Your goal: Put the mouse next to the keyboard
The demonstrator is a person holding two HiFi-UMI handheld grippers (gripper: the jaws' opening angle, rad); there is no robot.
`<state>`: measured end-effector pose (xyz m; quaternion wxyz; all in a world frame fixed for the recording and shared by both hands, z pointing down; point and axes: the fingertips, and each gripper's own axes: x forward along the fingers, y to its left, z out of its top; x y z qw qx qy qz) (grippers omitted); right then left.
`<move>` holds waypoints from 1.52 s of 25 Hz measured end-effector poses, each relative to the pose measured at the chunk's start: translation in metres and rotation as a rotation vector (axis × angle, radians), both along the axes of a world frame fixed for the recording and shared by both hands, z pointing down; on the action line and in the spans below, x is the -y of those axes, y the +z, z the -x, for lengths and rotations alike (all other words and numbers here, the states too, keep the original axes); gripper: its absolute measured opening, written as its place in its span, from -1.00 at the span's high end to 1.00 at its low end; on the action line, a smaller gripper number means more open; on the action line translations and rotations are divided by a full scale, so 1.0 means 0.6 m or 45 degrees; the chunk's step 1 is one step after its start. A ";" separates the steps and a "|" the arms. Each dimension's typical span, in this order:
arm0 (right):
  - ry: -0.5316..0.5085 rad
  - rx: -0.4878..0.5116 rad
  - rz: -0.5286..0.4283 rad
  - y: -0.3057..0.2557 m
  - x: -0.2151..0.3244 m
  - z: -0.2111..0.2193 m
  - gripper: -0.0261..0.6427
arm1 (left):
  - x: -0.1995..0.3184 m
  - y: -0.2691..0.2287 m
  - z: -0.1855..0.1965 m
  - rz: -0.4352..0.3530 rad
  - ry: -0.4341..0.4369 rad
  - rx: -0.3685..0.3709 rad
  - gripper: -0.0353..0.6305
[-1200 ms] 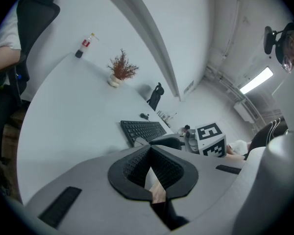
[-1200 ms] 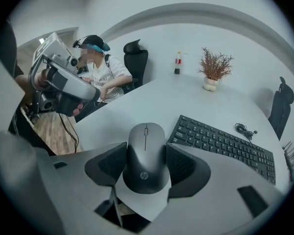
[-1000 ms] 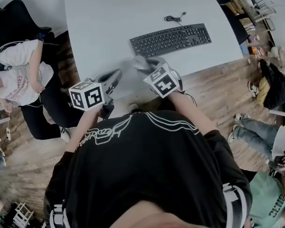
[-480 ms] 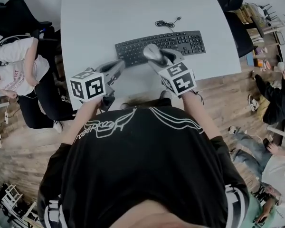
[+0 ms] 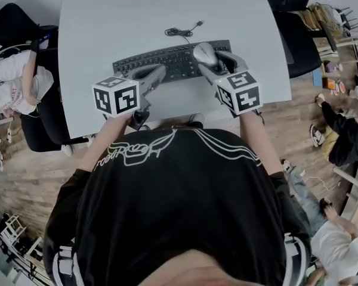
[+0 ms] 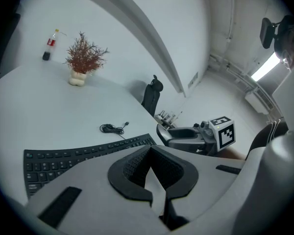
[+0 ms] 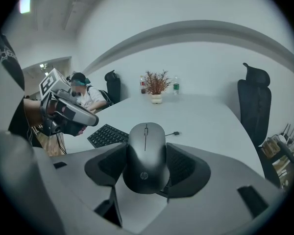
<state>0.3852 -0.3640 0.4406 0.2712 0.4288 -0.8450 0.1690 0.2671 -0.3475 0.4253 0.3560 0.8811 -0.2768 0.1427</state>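
A black keyboard (image 5: 167, 61) lies across the near part of the pale table (image 5: 107, 22), and shows again in the left gripper view (image 6: 78, 155) and the right gripper view (image 7: 108, 135). My right gripper (image 5: 213, 61) is shut on a dark grey mouse (image 5: 205, 53), which it holds in the air over the keyboard's right end. Its pads clamp the mouse (image 7: 146, 155) on both sides. My left gripper (image 5: 157, 72) hovers over the keyboard's near edge, left of the mouse. Its jaws (image 6: 149, 177) are shut with nothing between them.
A coiled black cable (image 5: 180, 32) lies just beyond the keyboard. A potted dry plant (image 6: 83, 58) and a bottle (image 6: 49, 45) stand at the table's far end. Office chairs (image 7: 252, 102) stand around the table, and a seated person (image 5: 15, 79) is at its left.
Both grippers moved forward from the table's near edge. The right one carried the mouse up to the keyboard's right end, and the left one came to the keyboard's near edge.
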 end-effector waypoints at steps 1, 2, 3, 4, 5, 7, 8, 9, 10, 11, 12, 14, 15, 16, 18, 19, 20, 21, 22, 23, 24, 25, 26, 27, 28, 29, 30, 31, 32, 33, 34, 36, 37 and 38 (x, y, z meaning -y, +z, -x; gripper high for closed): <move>0.013 -0.004 0.004 0.004 0.005 -0.026 0.16 | 0.005 0.002 -0.023 -0.001 0.004 -0.004 0.88; 0.026 -0.008 0.010 0.009 0.008 -0.051 0.16 | 0.009 0.004 -0.044 0.001 0.007 -0.009 0.88; 0.038 -0.011 0.016 0.013 0.010 -0.074 0.16 | 0.011 0.007 -0.064 0.003 0.012 -0.012 0.88; 0.051 -0.012 0.021 0.017 0.011 -0.095 0.16 | 0.012 0.009 -0.082 0.005 0.019 -0.012 0.88; 0.063 -0.013 0.026 0.020 0.010 -0.115 0.16 | 0.012 0.010 -0.100 0.006 0.027 -0.012 0.88; 0.086 -0.018 0.030 0.024 0.008 -0.153 0.16 | 0.012 0.011 -0.135 0.005 0.043 -0.014 0.88; 0.097 -0.022 0.030 0.025 0.009 -0.170 0.16 | 0.013 0.012 -0.151 0.005 0.050 -0.016 0.88; 0.106 -0.026 0.028 0.027 0.011 -0.186 0.16 | 0.013 0.014 -0.165 0.005 0.056 -0.018 0.88; 0.115 -0.029 0.027 0.029 0.013 -0.200 0.16 | 0.014 0.017 -0.177 0.007 0.061 -0.018 0.88; 0.123 -0.029 0.028 0.031 0.013 -0.212 0.16 | 0.013 0.019 -0.188 0.009 0.066 -0.015 0.88; 0.131 -0.029 0.032 0.034 0.012 -0.223 0.16 | 0.012 0.021 -0.197 0.012 0.070 -0.011 0.88; 0.143 -0.029 0.041 0.040 0.008 -0.243 0.16 | 0.009 0.023 -0.214 0.017 0.076 -0.004 0.88; 0.149 -0.029 0.045 0.042 0.008 -0.252 0.16 | 0.007 0.024 -0.221 0.020 0.079 -0.001 0.88; 0.157 -0.028 0.048 0.045 0.009 -0.261 0.16 | 0.007 0.027 -0.229 0.023 0.083 0.003 0.88; 0.177 -0.024 0.053 0.053 0.013 -0.275 0.16 | 0.005 0.035 -0.240 0.034 0.096 0.011 0.88; 0.184 -0.021 0.057 0.057 0.014 -0.280 0.16 | 0.004 0.039 -0.244 0.040 0.101 0.016 0.88; 0.188 -0.019 0.062 0.062 0.015 -0.284 0.16 | 0.002 0.044 -0.247 0.046 0.104 0.020 0.88; 0.190 -0.018 0.067 0.067 0.015 -0.286 0.16 | 0.001 0.047 -0.250 0.050 0.105 0.023 0.88; 0.191 -0.019 0.073 0.072 0.016 -0.289 0.16 | 0.000 0.049 -0.252 0.052 0.106 0.025 0.88; 0.193 -0.023 0.079 0.078 0.017 -0.293 0.16 | 0.000 0.051 -0.255 0.053 0.106 0.026 0.88; 0.196 -0.030 0.086 0.084 0.019 -0.297 0.16 | 0.000 0.052 -0.258 0.054 0.109 0.029 0.88; 0.201 -0.038 0.092 0.090 0.021 -0.300 0.16 | 0.000 0.053 -0.259 0.055 0.112 0.033 0.88; 0.205 -0.047 0.100 0.097 0.024 -0.302 0.16 | 0.000 0.056 -0.260 0.057 0.115 0.038 0.88; 0.209 -0.055 0.109 0.105 0.028 -0.303 0.16 | 0.001 0.058 -0.260 0.059 0.117 0.042 0.88; 0.213 -0.061 0.120 0.114 0.032 -0.304 0.16 | 0.002 0.062 -0.259 0.063 0.117 0.045 0.88; 0.219 -0.066 0.133 0.122 0.037 -0.304 0.16 | 0.003 0.065 -0.258 0.067 0.116 0.048 0.88; 0.229 -0.069 0.146 0.130 0.043 -0.305 0.16 | 0.004 0.067 -0.257 0.071 0.113 0.051 0.88; 0.240 -0.071 0.161 0.137 0.048 -0.305 0.16 | 0.005 0.069 -0.255 0.075 0.108 0.055 0.88; 0.252 -0.073 0.175 0.143 0.053 -0.306 0.16 | 0.006 0.071 -0.255 0.077 0.104 0.059 0.88; 0.261 -0.077 0.189 0.148 0.057 -0.307 0.16 | 0.006 0.071 -0.255 0.080 0.102 0.062 0.88; 0.267 -0.084 0.199 0.151 0.060 -0.308 0.16 | 0.005 0.071 -0.256 0.081 0.100 0.062 0.88; 0.266 -0.102 0.213 0.157 0.065 -0.311 0.16 | 0.006 0.071 -0.258 0.080 0.100 0.060 0.88; 0.263 -0.109 0.219 0.161 0.068 -0.311 0.16 | 0.007 0.071 -0.257 0.078 0.100 0.061 0.88; 0.261 -0.116 0.227 0.164 0.070 -0.311 0.16 | 0.008 0.071 -0.255 0.076 0.098 0.064 0.88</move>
